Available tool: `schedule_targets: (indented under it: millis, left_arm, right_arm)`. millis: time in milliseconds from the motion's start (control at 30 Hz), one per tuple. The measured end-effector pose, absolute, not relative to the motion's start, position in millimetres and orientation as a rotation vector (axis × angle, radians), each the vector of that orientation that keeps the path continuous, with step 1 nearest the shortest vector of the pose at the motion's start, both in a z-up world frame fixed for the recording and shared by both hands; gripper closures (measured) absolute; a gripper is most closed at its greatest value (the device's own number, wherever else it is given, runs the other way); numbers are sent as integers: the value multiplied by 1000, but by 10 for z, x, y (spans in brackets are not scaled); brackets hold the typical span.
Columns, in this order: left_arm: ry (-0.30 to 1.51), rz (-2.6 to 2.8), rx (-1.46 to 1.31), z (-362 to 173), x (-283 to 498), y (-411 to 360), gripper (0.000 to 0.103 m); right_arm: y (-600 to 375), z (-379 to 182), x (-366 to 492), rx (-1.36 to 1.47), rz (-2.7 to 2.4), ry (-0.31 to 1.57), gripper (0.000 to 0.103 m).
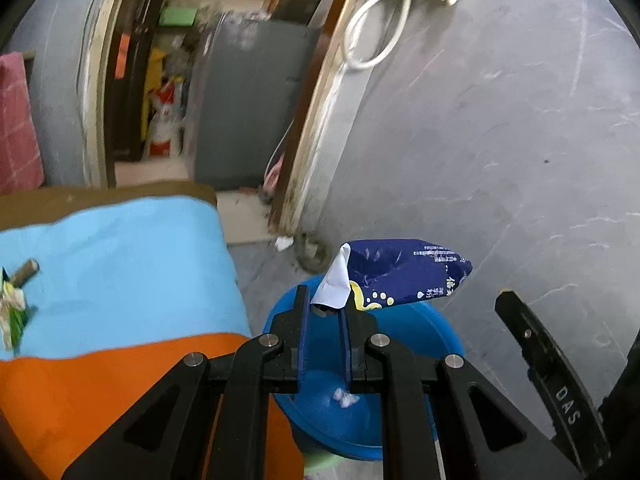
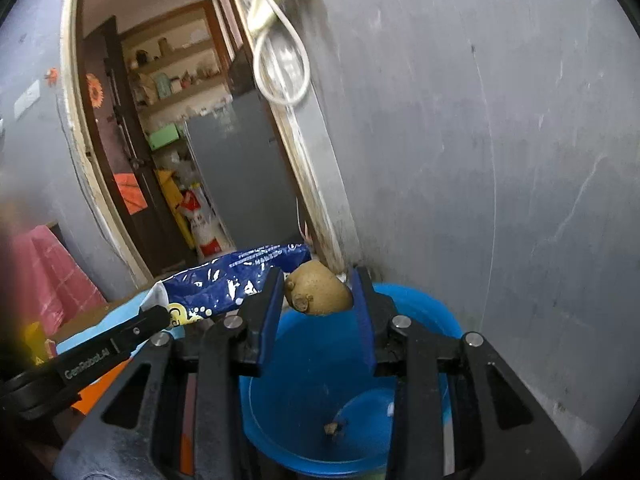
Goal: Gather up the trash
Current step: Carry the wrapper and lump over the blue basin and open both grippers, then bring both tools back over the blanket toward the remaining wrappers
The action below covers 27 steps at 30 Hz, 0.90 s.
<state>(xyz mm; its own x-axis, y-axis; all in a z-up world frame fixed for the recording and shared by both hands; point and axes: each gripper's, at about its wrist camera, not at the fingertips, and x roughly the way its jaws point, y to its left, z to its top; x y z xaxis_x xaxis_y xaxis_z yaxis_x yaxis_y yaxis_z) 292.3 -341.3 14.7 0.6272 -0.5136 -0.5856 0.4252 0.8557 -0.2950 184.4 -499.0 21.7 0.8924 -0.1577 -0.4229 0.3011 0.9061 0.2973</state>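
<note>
Left wrist view, left to right. At the far left edge, a pink checked cloth [image 1: 18, 120] hangs against the grey wall. Below it, a table under a light-blue cloth [image 1: 120, 264] and an orange cloth [image 1: 100, 392] fills the lower left; scraps of wrapper [image 1: 12, 312] and a brown stick-like piece [image 1: 25, 273] lie on the blue cloth near the left edge. At upper centre, a doorway opens onto a grey fridge [image 1: 248, 108]. At lower centre, the left gripper [image 1: 326, 312] has its jaws nearly closed, pinching the white torn end of a dark-blue packet [image 1: 400, 272], which projects to the right above a blue bucket [image 1: 440, 320]. The bucket stands on the floor beside the table; small white bits [image 1: 345, 397] lie inside it. A white cable [image 1: 376, 20] hangs on the wall at upper centre-right. At lower right, one finger of the right gripper [image 1: 532, 344] enters the frame.

Right wrist view, left to right. The pink cloth [image 2: 44, 272] appears at mid-left; a finger of the left gripper [image 2: 132, 332] crosses the lower left, with the packet [image 2: 224, 280] extending from it toward centre. The doorway and fridge [image 2: 240, 168] occupy the upper centre-left. At lower centre, the right gripper [image 2: 318, 292] holds a brown potato [image 2: 320, 288] between its blue pads, jaws partly open to the potato's width, directly above the bucket [image 2: 420, 304]. A small brown scrap [image 2: 332, 428] lies on the bucket floor. Grey wall [image 2: 480, 140] fills the right.
</note>
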Motion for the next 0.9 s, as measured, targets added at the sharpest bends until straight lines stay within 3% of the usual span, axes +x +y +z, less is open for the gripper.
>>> schedule_targets:
  millis: [167,267,500,900]
  left_arm:
    - [801,-531,-167,-30,3064,-3477,88]
    - [825,-524,-181,-71,3080,-3440,74]
    - [835,-516,-201,-60,3038,-3365,73]
    - [753,-485,-194,199,2929,-3103,56]
  right_arm:
    - [-5062,59,1954,422,-219,486,46]
    - [-5100,22,1987,449,-208,507,46]
    - [-5129,65,1994,450,-208,498,40]
    - [-4981,223,1942,379,-221,417,26]
